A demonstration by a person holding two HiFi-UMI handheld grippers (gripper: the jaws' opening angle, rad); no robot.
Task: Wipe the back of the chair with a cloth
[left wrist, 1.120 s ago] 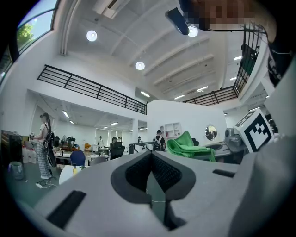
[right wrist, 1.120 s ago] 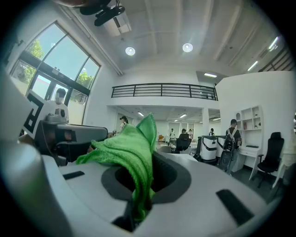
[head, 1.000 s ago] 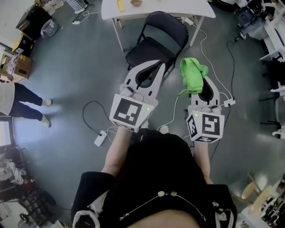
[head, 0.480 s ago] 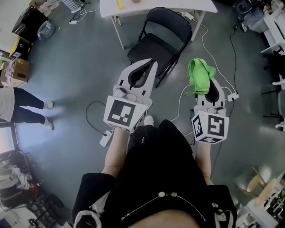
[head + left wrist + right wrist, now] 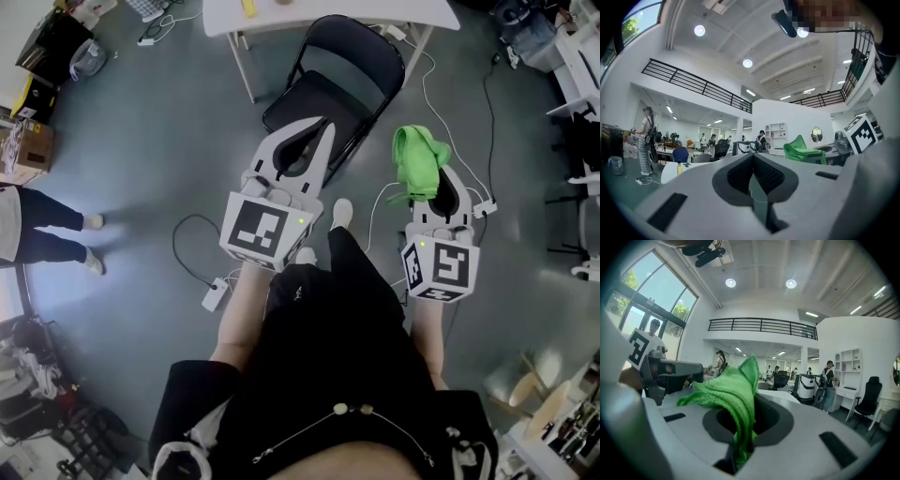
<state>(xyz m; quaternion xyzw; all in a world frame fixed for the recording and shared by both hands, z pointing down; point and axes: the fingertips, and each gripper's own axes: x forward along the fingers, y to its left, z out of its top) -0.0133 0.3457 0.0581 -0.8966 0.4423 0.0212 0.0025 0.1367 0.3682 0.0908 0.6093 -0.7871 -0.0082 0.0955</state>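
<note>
— So, what has the right tool [image 5: 429, 176] got?

— Its jaws are clamped on a green fuzzy cloth [image 5: 415, 155]. The right gripper view shows one fold pinched deep in the slot, with the rest flopping over the top and off to the left. The left tool [image 5: 323, 125] has its tips pressed together with nothing between them.

— And the chair?

— The black folding metal chair [image 5: 311, 101] stands on the grey floor [image 5: 159, 141] ahead of both tools. Its curved backrest [image 5: 361, 47] is on the far side, just beside the white bench [image 5: 328, 14]. The cloth hangs in the air to the right of the chair, apart from the backrest.

— How should the wipe go, then?

— I judge the reach to be the step in hand. Lay the loose bulk of the cloth flat against the backrest rather than the hard jaw tips, so the metal isn't scraped. Start at the top curve and stroke sideways, overlapping the passes downward.

— Anything to watch?

— The grip holds only one fold, so press lightly or the cloth may drag out. A folding chair is probably light and could slide, so the empty left tool might steady the frame. The bench stands close behind the backrest, which likely leaves little room to reach the rear face.
</note>
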